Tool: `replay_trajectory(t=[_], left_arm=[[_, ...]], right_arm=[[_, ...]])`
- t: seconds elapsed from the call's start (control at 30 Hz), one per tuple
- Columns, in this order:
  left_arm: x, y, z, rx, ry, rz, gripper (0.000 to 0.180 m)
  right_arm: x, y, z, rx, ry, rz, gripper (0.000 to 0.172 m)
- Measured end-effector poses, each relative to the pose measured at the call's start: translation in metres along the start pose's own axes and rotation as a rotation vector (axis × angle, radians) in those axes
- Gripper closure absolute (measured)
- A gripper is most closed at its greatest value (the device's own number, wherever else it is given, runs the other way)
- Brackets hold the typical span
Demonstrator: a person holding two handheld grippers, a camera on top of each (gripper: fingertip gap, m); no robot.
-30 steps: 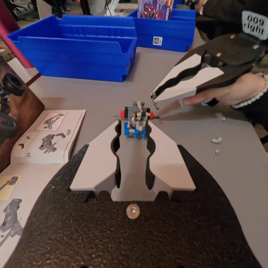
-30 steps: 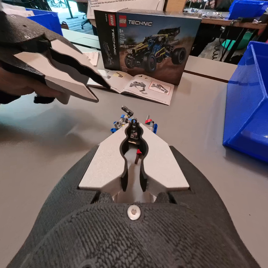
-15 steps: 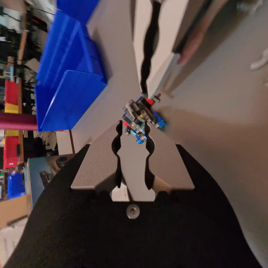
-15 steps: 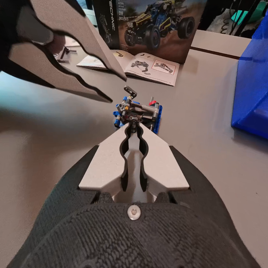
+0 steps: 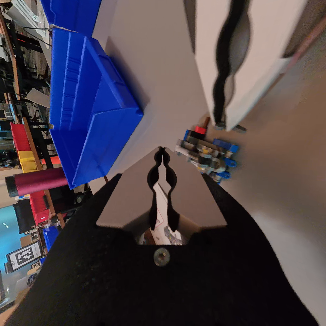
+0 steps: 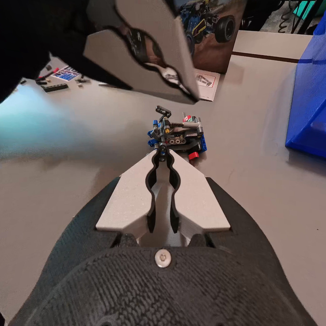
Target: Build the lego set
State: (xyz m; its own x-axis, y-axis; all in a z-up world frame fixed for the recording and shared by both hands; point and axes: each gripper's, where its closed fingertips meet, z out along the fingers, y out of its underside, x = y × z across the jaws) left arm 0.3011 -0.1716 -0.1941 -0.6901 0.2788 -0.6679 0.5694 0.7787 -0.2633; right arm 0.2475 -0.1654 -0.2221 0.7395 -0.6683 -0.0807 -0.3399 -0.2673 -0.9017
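Note:
A small toy-brick assembly [image 6: 176, 135] in grey, black and blue with a red piece and a spring lies on the grey table [image 6: 70, 176]. My right gripper [image 6: 162, 152] is shut on a dark pin at the assembly's near end. In the left wrist view the assembly [image 5: 206, 155] lies just right of my left gripper [image 5: 162, 148]. The left gripper's tips meet with nothing between them. The right gripper [image 5: 220, 123] comes in from the top there, with a grey piece at its tips. In the right wrist view the left gripper [image 6: 192, 98] hangs shut, just above and behind the assembly.
A blue bin [image 6: 310, 88] stands at the right, and it shows large in the left wrist view [image 5: 91, 109]. A toy set box [image 6: 211, 35] and an open instruction booklet [image 6: 206, 82] lie behind. Loose parts [image 6: 56, 86] lie at the far left. A maroon cylinder [image 5: 38, 181] lies beyond the bin. Tip to tip, the grippers are about 6 centimetres apart.
My left gripper let go of the assembly, rolled onto its side, drew off and shut on nothing. My right gripper stays pinched on the assembly, which has turned on the table.

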Motion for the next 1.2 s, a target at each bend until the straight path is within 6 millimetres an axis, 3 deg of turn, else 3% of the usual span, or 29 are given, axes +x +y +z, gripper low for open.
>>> replay_trajectory(t=[0.1, 0.17, 0.23, 0.43, 0.6, 0.73, 0.93, 1.1, 1.2], left_arm=[[-0.005, -0.003, 0.002, 0.045, 0.097, -0.03, 0.18], [0.015, -0.016, -0.013, 0.154, 0.281, -0.067, 0.174], [0.036, -0.011, -0.024, 0.143, 0.444, -0.084, 0.164], [0.05, 0.014, -0.007, -0.044, 0.439, 0.051, 0.164], [0.044, 0.015, -0.001, -0.089, 0.395, 0.08, 0.175], [0.036, 0.01, -0.006, -0.08, 0.444, -0.004, 0.175], [0.024, 0.002, -0.014, 0.013, 0.782, -0.22, 0.175], [0.008, 0.003, -0.019, -0.003, 1.193, -0.373, 0.175], [-0.006, 0.009, 0.001, -0.039, 1.264, -0.44, 0.174]], right_arm=[[-0.002, 0.001, 0.001, -0.009, 0.002, -0.017, 0.167], [-0.003, 0.002, 0.001, -0.014, 0.001, -0.031, 0.167], [-0.004, 0.002, 0.002, -0.019, -0.006, -0.028, 0.167], [-0.003, 0.003, 0.003, -0.023, -0.017, -0.009, 0.167], [-0.004, 0.003, 0.003, -0.024, -0.016, -0.02, 0.167], [-0.004, 0.003, 0.003, -0.022, -0.025, -0.008, 0.167], [-0.004, 0.004, 0.004, -0.029, -0.036, 0.0, 0.167], [-0.006, 0.006, 0.006, -0.047, -0.041, -0.009, 0.167], [-0.006, 0.006, 0.006, -0.049, -0.047, -0.006, 0.167]])
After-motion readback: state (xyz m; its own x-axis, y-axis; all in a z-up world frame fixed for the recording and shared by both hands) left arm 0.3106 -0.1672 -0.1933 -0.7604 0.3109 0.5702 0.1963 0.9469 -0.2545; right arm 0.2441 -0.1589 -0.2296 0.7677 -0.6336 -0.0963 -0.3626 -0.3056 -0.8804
